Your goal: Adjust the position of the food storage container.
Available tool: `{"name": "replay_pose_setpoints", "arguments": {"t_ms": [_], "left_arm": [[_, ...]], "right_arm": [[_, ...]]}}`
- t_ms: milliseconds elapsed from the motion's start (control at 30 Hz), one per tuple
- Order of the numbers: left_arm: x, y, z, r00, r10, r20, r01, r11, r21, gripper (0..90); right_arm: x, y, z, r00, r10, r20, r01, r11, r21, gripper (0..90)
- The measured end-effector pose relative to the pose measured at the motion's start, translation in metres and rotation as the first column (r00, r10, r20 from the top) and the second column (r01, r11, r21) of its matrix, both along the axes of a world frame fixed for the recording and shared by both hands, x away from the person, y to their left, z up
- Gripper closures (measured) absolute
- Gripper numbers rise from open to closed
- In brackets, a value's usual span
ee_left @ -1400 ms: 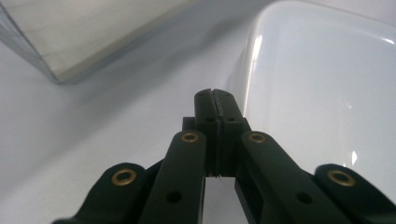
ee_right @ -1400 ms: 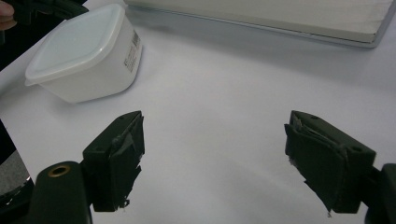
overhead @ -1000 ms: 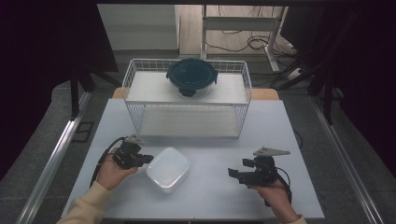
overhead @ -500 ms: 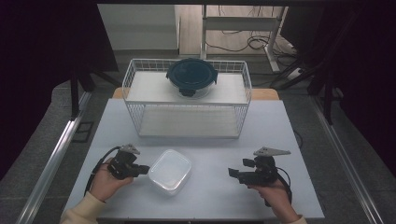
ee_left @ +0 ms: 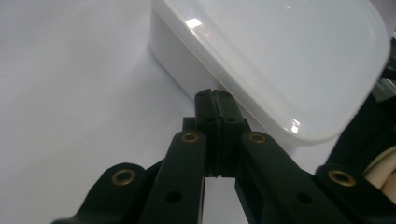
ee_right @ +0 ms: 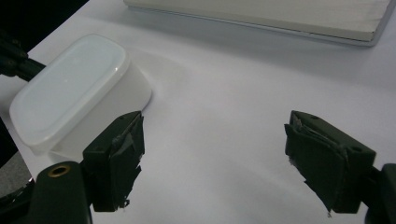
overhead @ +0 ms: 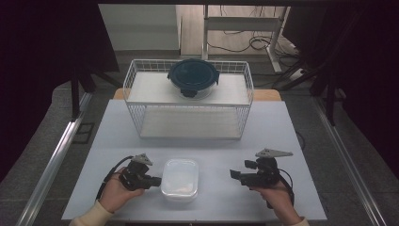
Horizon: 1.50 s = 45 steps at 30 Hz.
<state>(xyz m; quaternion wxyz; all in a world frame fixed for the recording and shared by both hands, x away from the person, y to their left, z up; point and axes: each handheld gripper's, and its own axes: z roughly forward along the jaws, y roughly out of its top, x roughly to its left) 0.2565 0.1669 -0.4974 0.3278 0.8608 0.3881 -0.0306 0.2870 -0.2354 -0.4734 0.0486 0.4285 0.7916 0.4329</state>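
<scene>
Worktop: a pale grey-white flat worktop [overhead: 263,136] carries everything seen in the high view.
White box: a white rounded-rectangular plastic container with a translucent lid [overhead: 179,178] sits on the near middle of the worktop, between the two hands.
Left claw: the left claw [overhead: 156,181], held in the person's left hand [overhead: 115,194], points at the container's left side; in the left gripper view its black jaws are pressed together with nothing between them, the tips [ee_left: 215,99] just at the container's [ee_left: 280,60] lower wall, whether touching I cannot tell.
Right claw: the right claw [overhead: 234,174], in the right hand [overhead: 277,201], rests well apart from the container; in the right gripper view its jaws stand wide apart and empty, aimed toward the container [ee_right: 70,88].
Wire rack: a white wire basket-shelf [overhead: 188,101] stands at the far side of the worktop.
Round container: a dark teal round lidded container [overhead: 193,77] sits on the rack's upper level.
</scene>
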Motion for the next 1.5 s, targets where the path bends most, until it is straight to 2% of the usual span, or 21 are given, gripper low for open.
{"name": "replay_pose_setpoints", "arguments": {"t_ms": [200,667,867,1000,1067,1200,1267,1300,1333,1400,1500], "left_arm": [[0.002,-0.009,-0.001,1.0,0.006,0.002,-0.006,0.9996,-0.028,90.0],[0.013,-0.027,-0.005,0.9999,0.012,0.004,-0.011,0.9982,-0.059,90.0],[0.013,-0.022,-0.005,0.9991,0.035,0.024,-0.033,0.9977,-0.059,90.0],[0.007,-0.004,-0.001,0.9959,0.082,0.039,-0.078,0.9932,-0.086,90.0],[0.004,0.005,0.002,0.9921,0.116,0.047,-0.11,0.987,-0.117,90.0],[-0.001,0.018,0.008,0.981,0.184,0.062,-0.169,0.966,-0.196,85.5],[-0.003,0.02,0.01,0.9739,0.217,0.067,-0.198,0.955,-0.221,73.5],[-0.004,0.021,0.011,0.9682,0.241,0.066,-0.22,0.9466,-0.236,65.9],[-0.004,0.021,0.012,0.9659,0.251,0.063,-0.229,0.9433,-0.24,56.9],[-0.003,0.021,0.012,0.9611,0.271,0.054,-0.25,0.9363,-0.247,44.9],[-0.003,0.022,0.011,0.9568,0.287,0.043,-0.268,0.9308,-0.248,36.0]], "right_arm": [[0.0,0.0,0.0,1.0,0.0,0.0,0.0,1.0,0.001,19.7],[0.0,0.001,-0.001,1.0,0.004,-0.003,-0.004,1.0,-0.004,19.7],[0.0,0.001,-0.001,1.0,0.002,-0.003,-0.002,1.0,-0.001,19.7],[-0.001,0.001,0.0,1.0,0.001,0.002,-0.001,1.0,0.003,19.7],[-0.001,0.001,0.0,1.0,0.003,0.003,-0.003,1.0,0.007,19.7],[-0.002,0.002,0.001,0.9999,0.011,-0.005,-0.011,0.9995,0.03,19.7],[-0.002,0.002,0.001,0.9999,0.011,-0.006,-0.011,0.9995,0.03,19.7],[-0.002,0.003,0.001,0.9999,0.012,-0.006,-0.012,0.9995,0.028,19.7],[-0.003,0.003,0.001,0.9999,0.013,-0.008,-0.012,0.9995,0.03,19.7],[-0.003,0.004,0.001,0.9999,0.011,-0.008,-0.01,0.9994,0.033,19.7],[-0.003,0.004,0.0,0.9998,0.012,-0.013,-0.012,0.9987,0.05,19.7]]}}
